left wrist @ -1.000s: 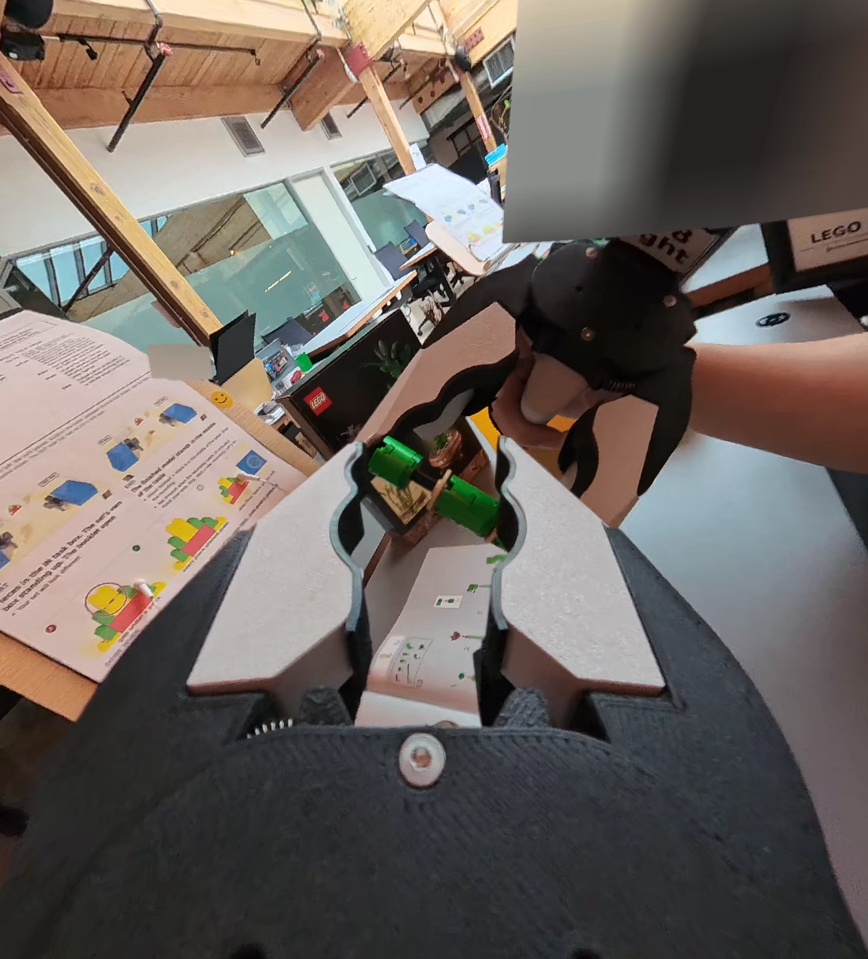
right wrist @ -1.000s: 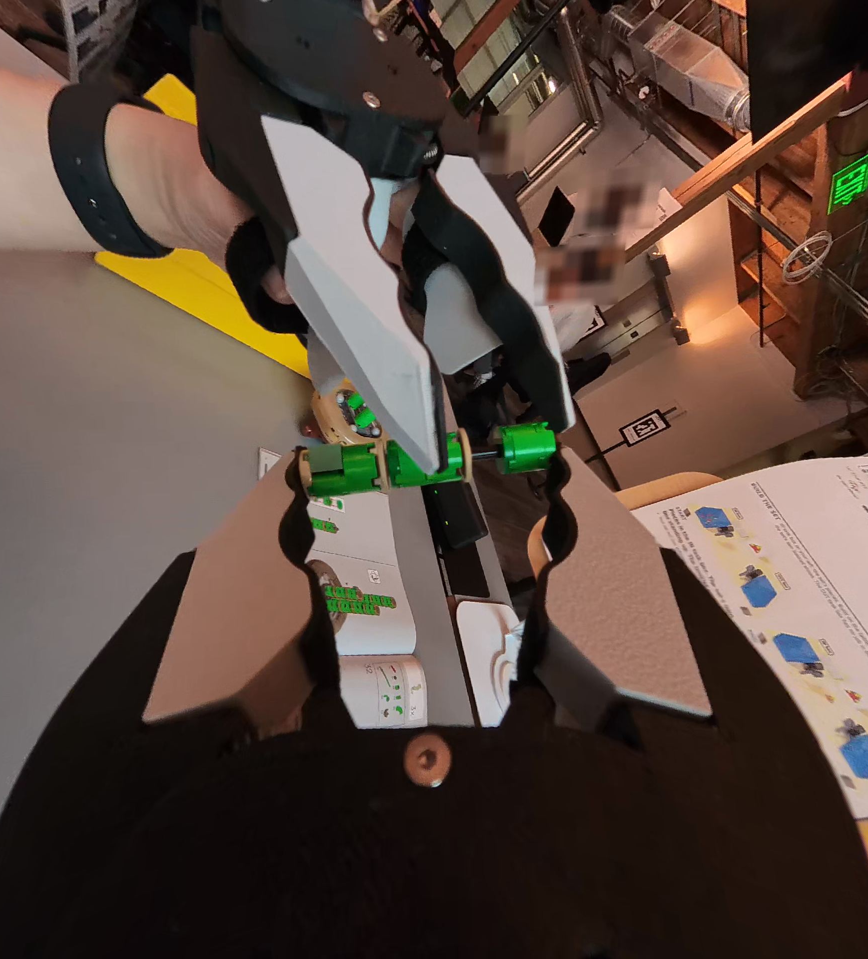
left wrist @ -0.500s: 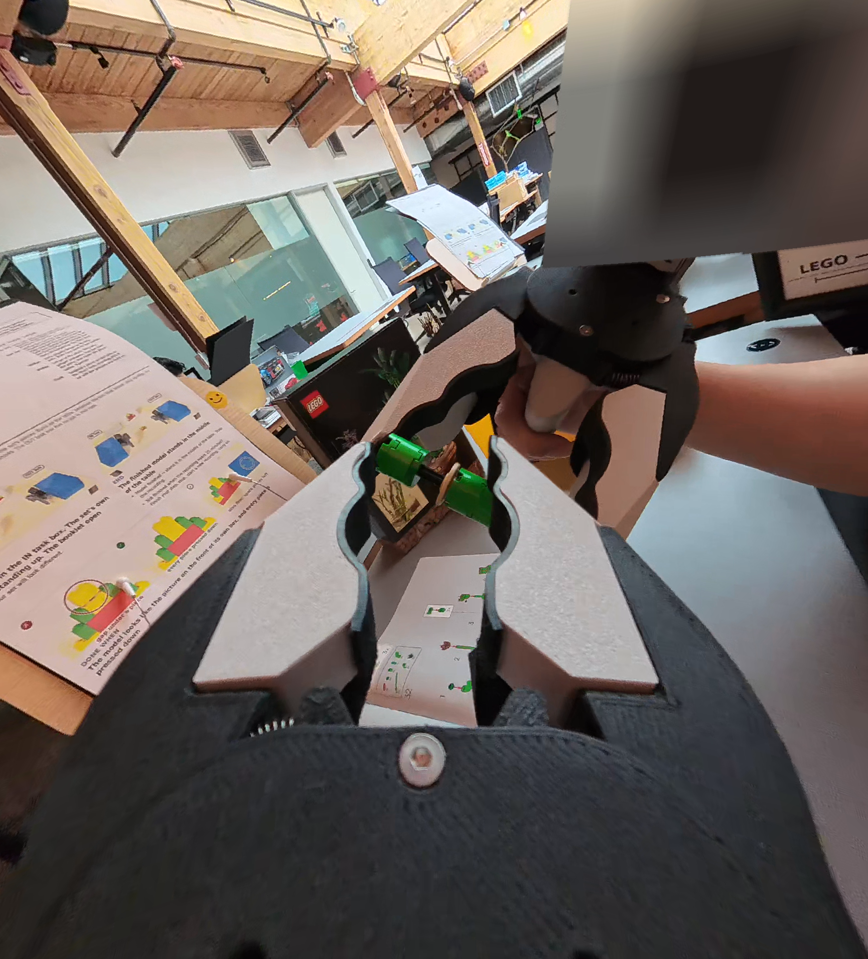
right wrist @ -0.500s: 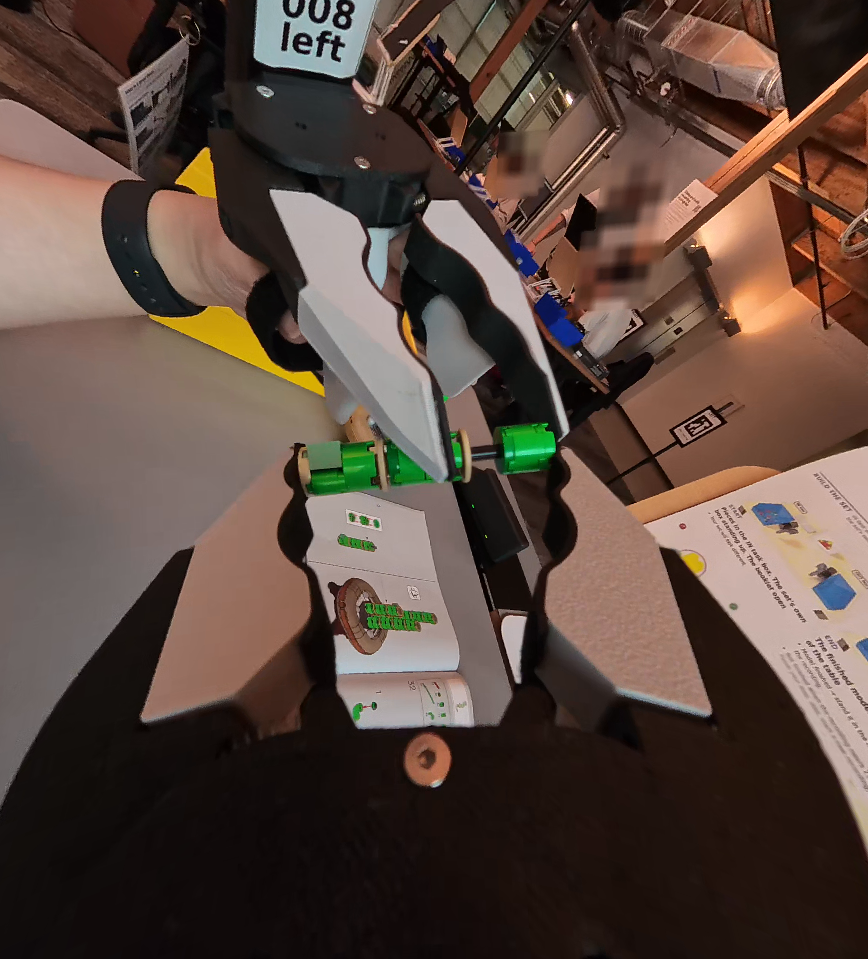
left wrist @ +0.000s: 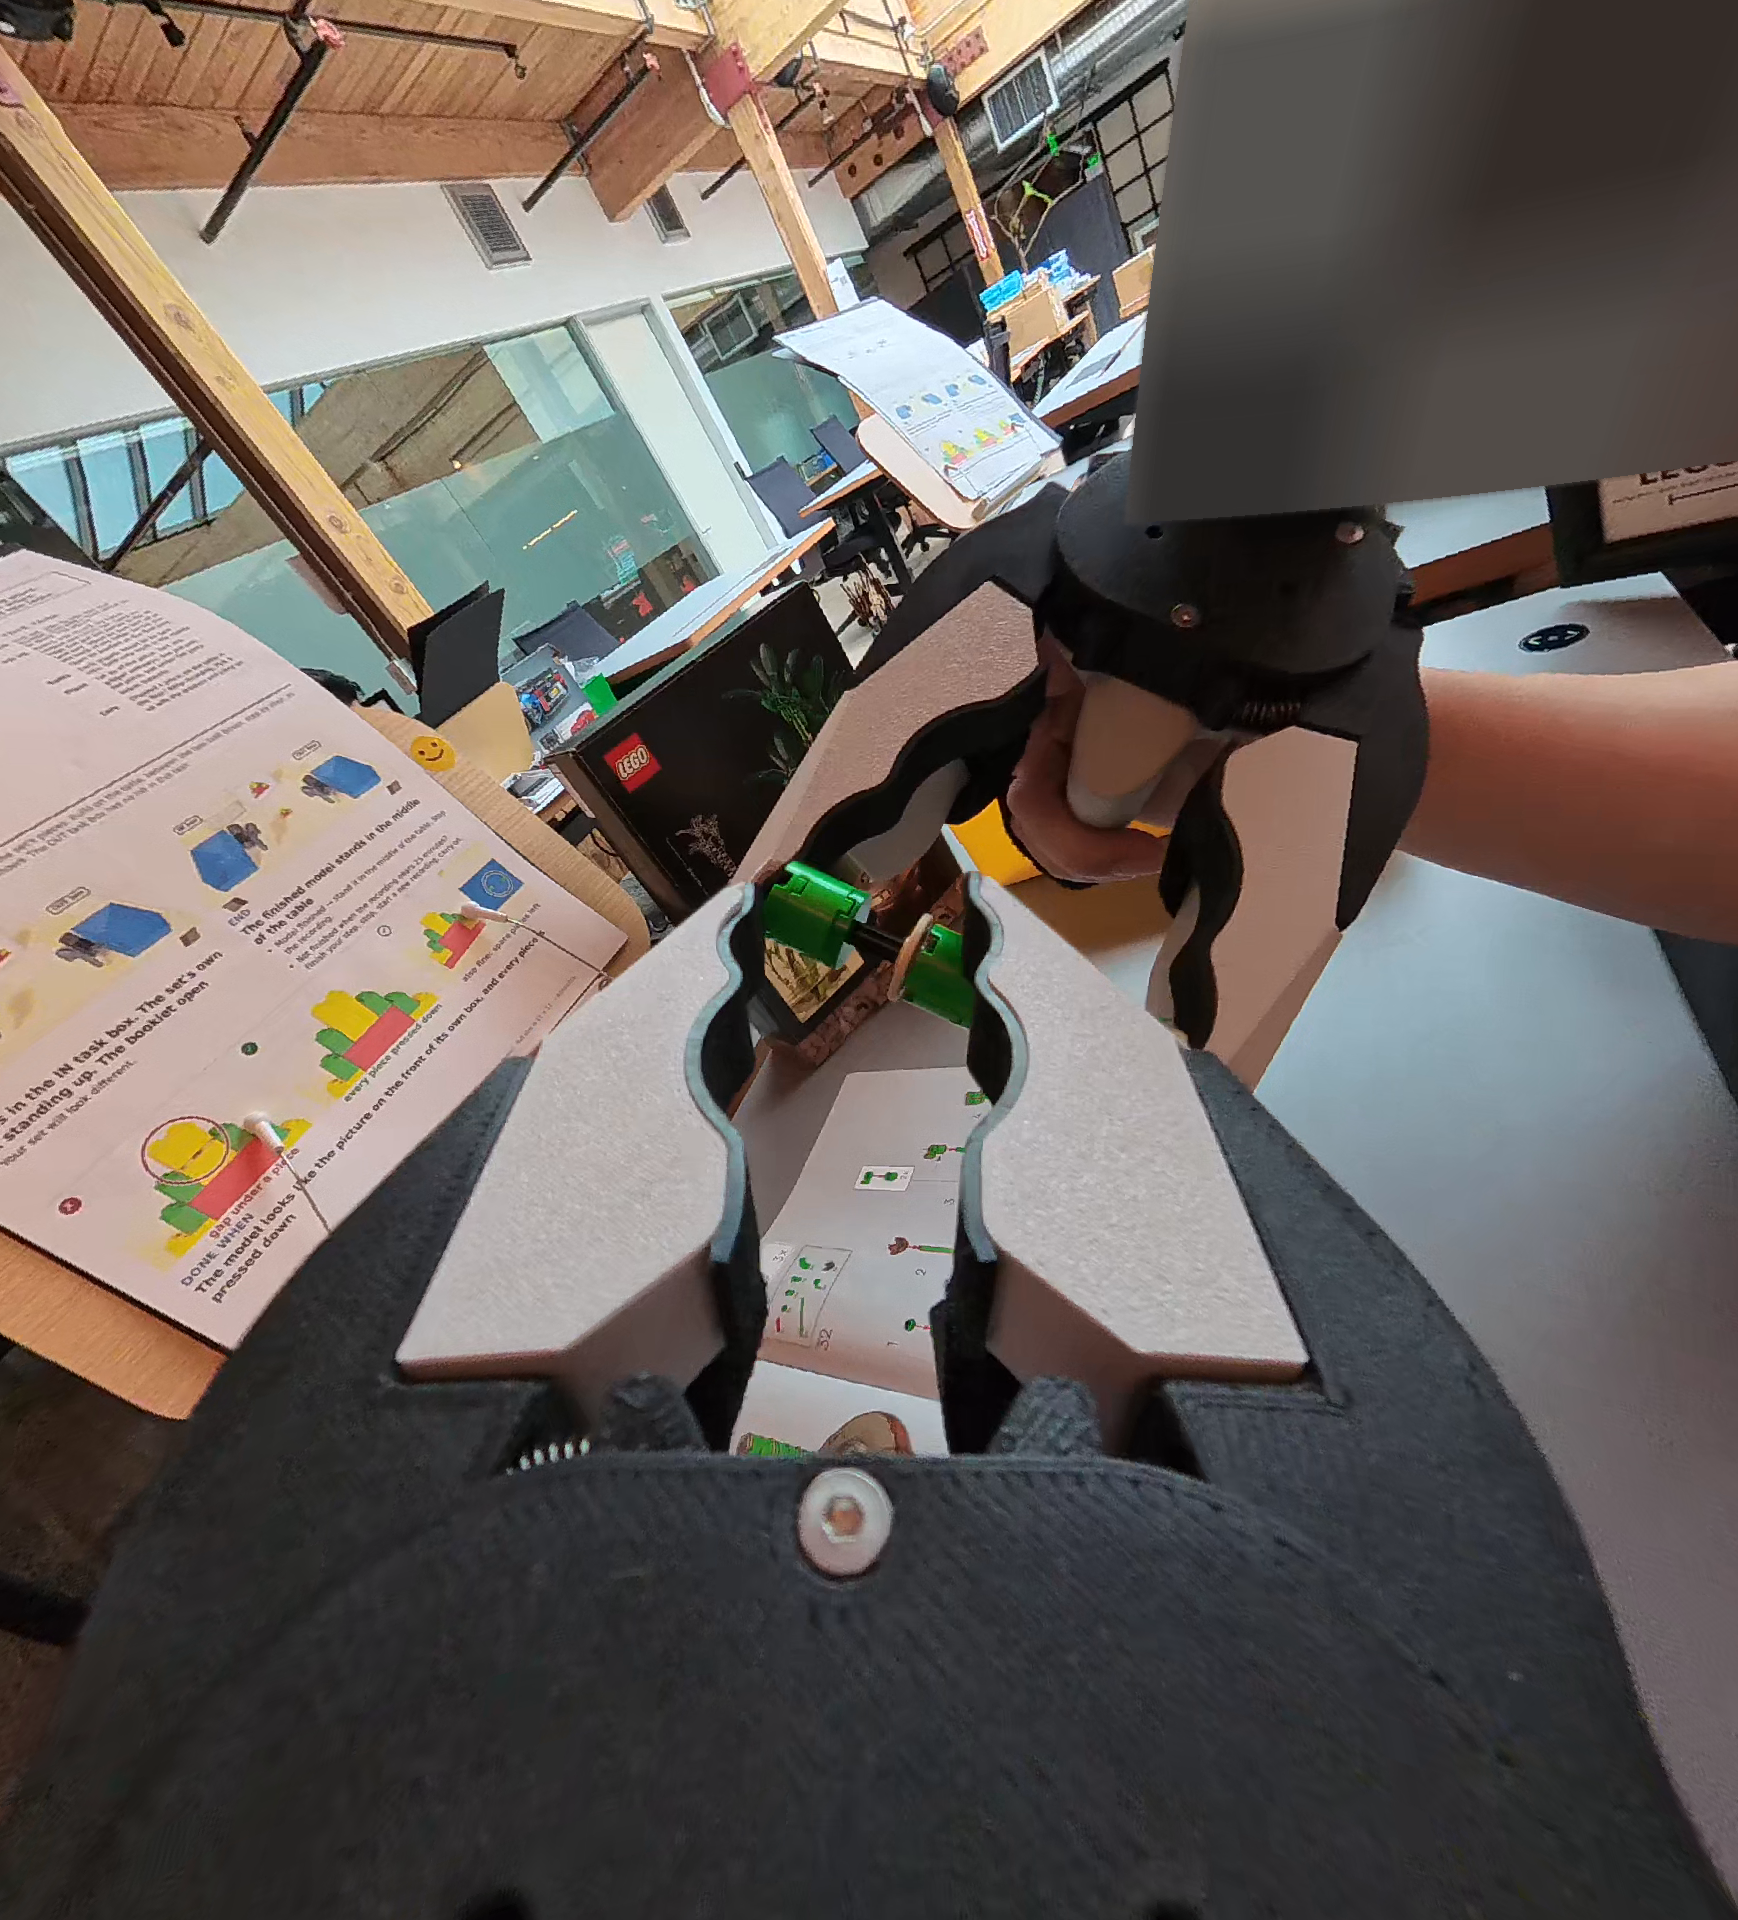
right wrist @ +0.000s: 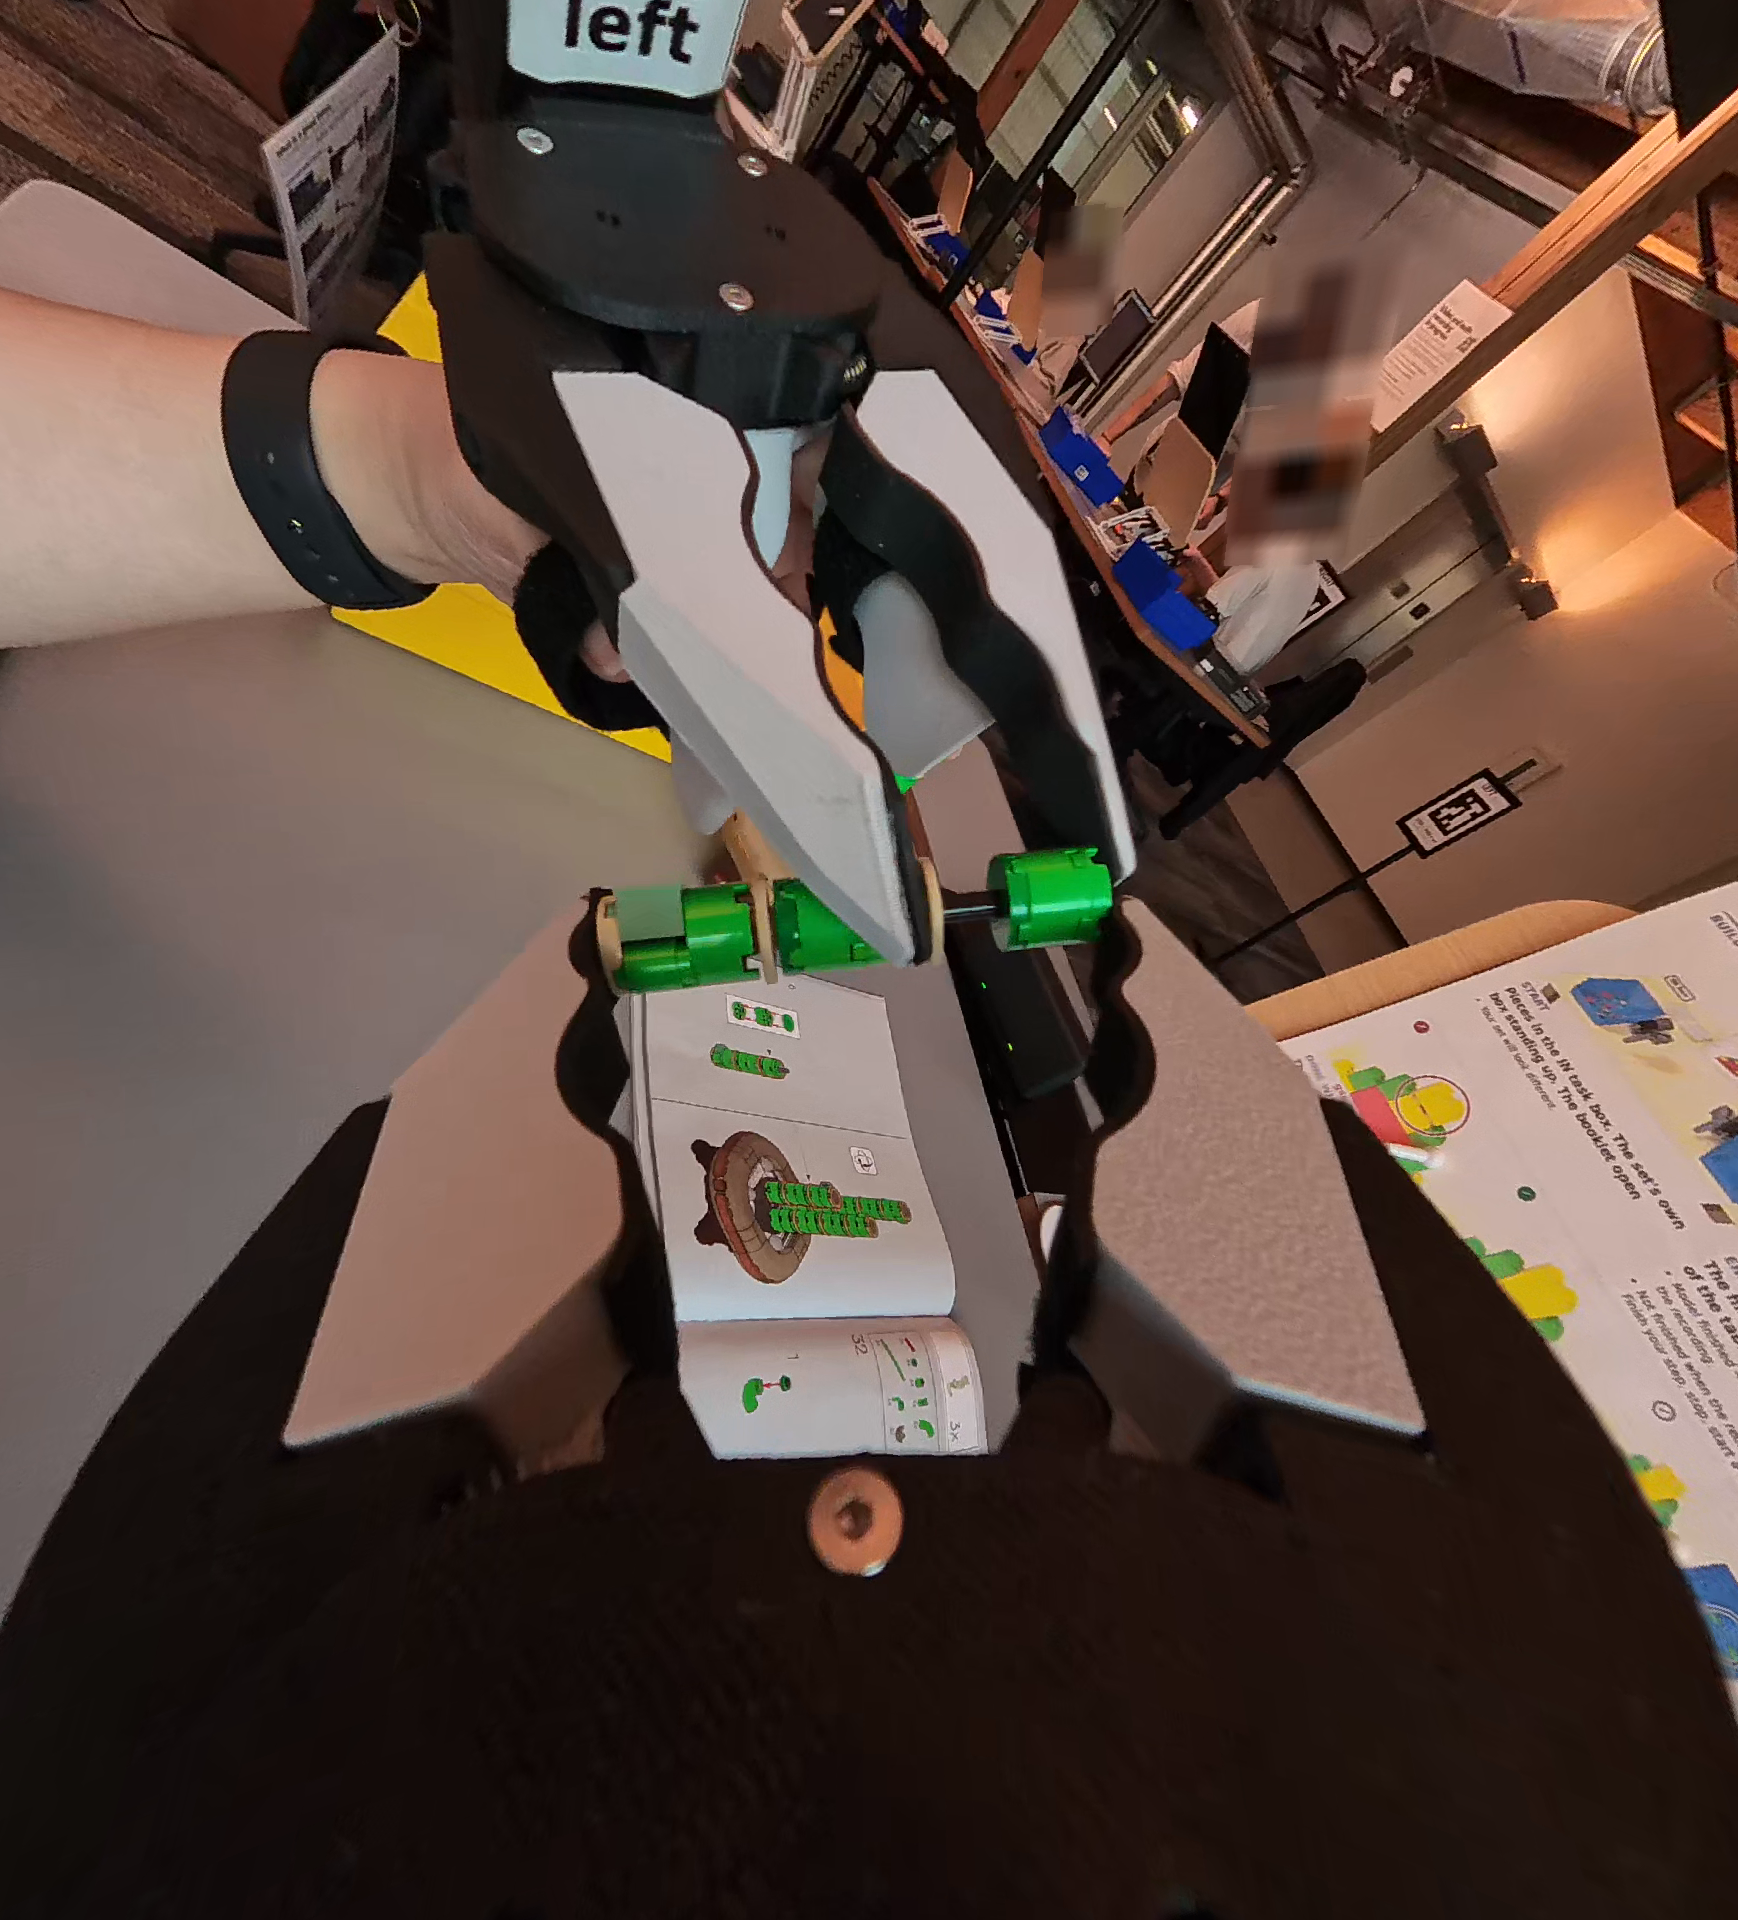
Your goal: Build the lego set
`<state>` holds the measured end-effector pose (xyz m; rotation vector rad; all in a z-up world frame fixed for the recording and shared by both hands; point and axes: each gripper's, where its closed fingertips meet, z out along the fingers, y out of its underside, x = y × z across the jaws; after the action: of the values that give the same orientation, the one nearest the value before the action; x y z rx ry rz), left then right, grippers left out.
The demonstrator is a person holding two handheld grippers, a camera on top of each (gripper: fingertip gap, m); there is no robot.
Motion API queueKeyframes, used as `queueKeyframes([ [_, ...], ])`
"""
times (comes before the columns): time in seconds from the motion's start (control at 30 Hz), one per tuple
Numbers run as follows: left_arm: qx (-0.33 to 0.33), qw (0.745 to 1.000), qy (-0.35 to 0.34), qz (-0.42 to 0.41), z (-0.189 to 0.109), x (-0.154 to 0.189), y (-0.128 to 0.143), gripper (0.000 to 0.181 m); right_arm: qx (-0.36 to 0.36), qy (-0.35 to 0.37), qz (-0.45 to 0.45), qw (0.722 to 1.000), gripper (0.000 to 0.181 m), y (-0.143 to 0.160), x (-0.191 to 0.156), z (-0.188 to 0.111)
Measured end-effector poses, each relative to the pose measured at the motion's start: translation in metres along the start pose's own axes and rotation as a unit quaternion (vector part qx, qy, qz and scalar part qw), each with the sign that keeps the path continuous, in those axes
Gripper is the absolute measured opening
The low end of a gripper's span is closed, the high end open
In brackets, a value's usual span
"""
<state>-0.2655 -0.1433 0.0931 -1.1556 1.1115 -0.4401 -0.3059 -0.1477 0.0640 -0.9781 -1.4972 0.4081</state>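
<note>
The grey desk (left wrist: 1530, 1195) carries an open instruction booklet (right wrist: 792, 1174), and a large printed sheet (left wrist: 169, 914) stands on a wooden board at its edge. Only the left wrist view shows the dark lego box (left wrist: 709, 758) far behind the work; only the right wrist view shows the booklet's drawing of a brown ring with green rods. Both tools meet in the air above the booklet. The left tool (right wrist: 1000, 904) is closed on the green lego rod (right wrist: 844, 920) near its middle — one finger crosses the front of it. The right tool (right wrist: 849, 914) spans the rod end to end, seemingly touching both ends. The rod is green cylinders and tan discs on a thin black axle, one cylinder set apart.
</note>
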Motion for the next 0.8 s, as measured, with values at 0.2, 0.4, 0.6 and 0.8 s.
queueKeyframes([
  [0.2, -0.013, 0.999, -0.026, 0.02, 0.005, -0.001, 0.004, 0.033, -0.004, -0.004, 0.003, 1.0, 0.091, 0.005, 0.001, -0.002],
  [0.4, -0.019, 1.0, -0.02, -0.005, 0.009, 0.001, 0.008, 0.038, -0.007, -0.009, 0.01, 1.0, 0.09, 0.011, 0.002, -0.003],
  [0.6, -0.019, 0.999, -0.02, -0.016, 0.01, 0.001, 0.008, 0.04, -0.006, -0.015, 0.017, 1.0, 0.09, 0.012, 0.002, -0.003],
  [0.8, -0.021, 0.999, -0.023, -0.019, 0.012, 0.001, 0.009, 0.041, -0.007, -0.015, 0.021, 1.0, 0.088, 0.013, 0.004, -0.004],
])
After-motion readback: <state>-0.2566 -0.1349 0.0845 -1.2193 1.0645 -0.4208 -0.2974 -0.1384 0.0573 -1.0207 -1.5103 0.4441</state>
